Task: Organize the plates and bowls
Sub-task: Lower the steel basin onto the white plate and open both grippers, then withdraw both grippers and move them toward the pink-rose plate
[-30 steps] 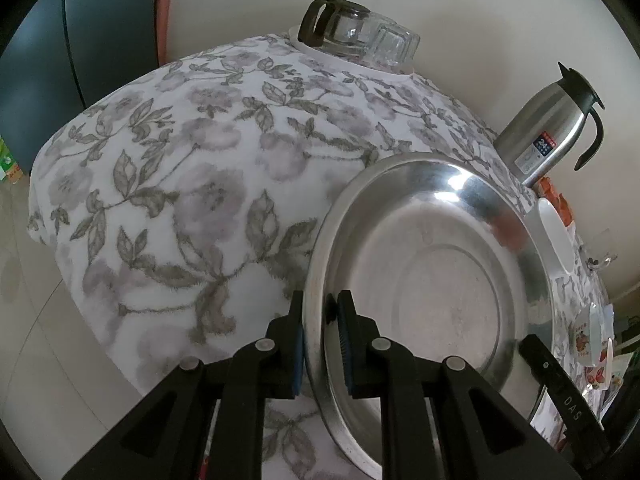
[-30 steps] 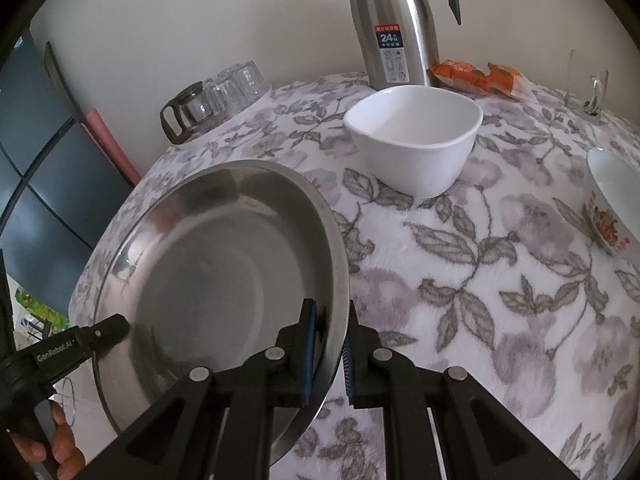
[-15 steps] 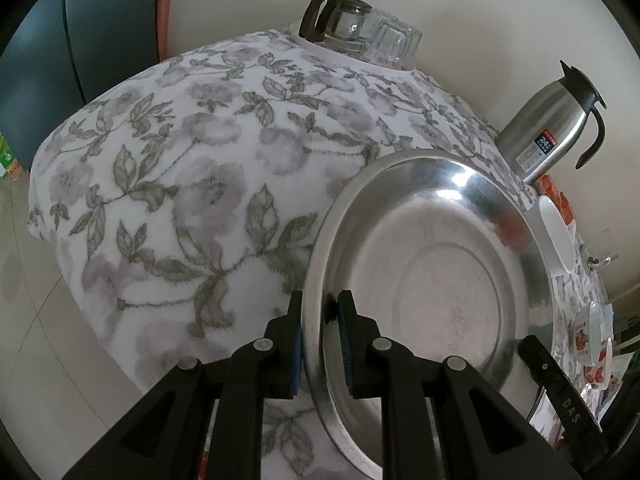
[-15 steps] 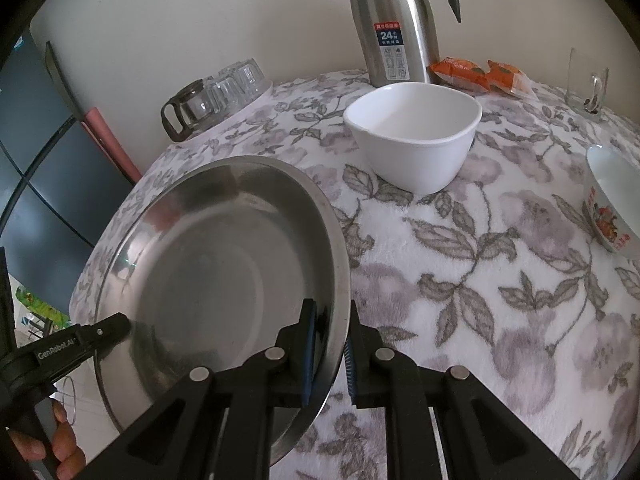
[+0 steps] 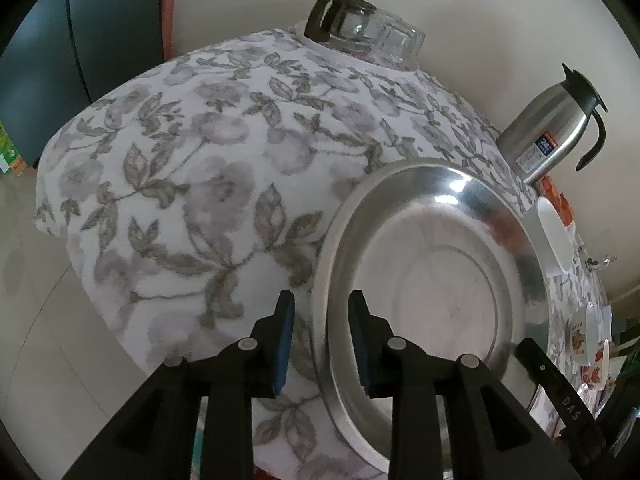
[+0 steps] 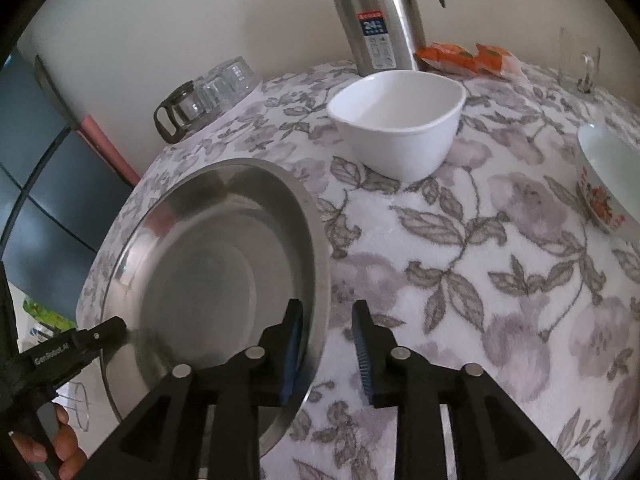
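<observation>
A large steel plate (image 5: 432, 280) lies on the flowered tablecloth at the table's near left corner; it also shows in the right wrist view (image 6: 208, 264). My left gripper (image 5: 320, 320) is open, its jaws standing either side of the plate's rim. My right gripper (image 6: 326, 328) is open too, straddling the opposite rim. A white bowl (image 6: 396, 128) stands behind the plate. A bowl with a red pattern (image 6: 608, 184) sits at the right.
A steel thermos jug (image 6: 380, 20) stands at the back by the wall, with orange packets (image 6: 464, 58) beside it. Upturned glasses and a glass pot (image 5: 360, 36) sit at the far corner. A glass mug (image 6: 576, 64) stands back right. The table edge (image 5: 80, 240) drops off left.
Both grippers were shut on the plate's rim; both have now opened. The plate has settled lower on the cloth.
</observation>
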`<move>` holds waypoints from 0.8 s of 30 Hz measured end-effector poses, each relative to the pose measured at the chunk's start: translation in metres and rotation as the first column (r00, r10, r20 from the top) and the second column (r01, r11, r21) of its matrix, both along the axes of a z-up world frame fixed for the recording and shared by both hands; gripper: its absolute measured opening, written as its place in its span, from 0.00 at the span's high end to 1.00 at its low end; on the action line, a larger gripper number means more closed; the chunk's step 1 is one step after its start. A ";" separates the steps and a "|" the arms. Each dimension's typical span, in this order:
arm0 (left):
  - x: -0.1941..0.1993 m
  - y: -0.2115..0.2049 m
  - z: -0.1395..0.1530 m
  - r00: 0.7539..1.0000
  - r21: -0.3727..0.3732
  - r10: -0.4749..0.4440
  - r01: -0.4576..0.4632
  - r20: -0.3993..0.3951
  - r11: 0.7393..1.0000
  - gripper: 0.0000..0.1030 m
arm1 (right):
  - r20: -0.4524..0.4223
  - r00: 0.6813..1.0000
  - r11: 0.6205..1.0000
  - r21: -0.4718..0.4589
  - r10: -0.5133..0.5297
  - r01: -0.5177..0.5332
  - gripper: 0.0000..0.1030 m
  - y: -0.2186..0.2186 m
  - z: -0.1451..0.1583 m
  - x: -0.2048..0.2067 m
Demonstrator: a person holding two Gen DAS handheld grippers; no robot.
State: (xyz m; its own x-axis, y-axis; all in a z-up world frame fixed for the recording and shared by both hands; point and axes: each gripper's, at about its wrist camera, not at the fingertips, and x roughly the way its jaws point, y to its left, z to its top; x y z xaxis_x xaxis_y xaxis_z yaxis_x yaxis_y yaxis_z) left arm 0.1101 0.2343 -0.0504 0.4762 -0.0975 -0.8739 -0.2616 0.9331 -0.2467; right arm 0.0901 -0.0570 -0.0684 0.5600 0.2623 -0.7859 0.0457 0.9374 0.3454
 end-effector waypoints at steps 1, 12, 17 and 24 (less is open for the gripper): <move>-0.001 0.000 0.002 1.000 0.003 0.003 -0.003 0.001 1.000 0.72 | 0.002 1.000 1.000 0.002 -0.002 0.002 0.71 -0.001 0.001 -0.001; -0.011 -0.011 0.030 0.999 0.050 -0.024 0.022 0.037 0.999 0.45 | 0.060 0.998 1.000 0.023 0.015 -0.016 0.43 -0.005 0.036 -0.016; -0.015 -0.019 0.030 0.999 0.053 -0.037 0.035 0.027 0.998 0.33 | 0.076 0.996 0.998 -0.019 0.054 -0.053 0.30 0.003 0.048 -0.026; -0.023 -0.032 0.031 0.998 0.105 -0.048 0.043 0.039 0.994 0.15 | 0.083 0.995 0.997 -0.060 0.052 -0.047 0.03 0.000 0.052 -0.037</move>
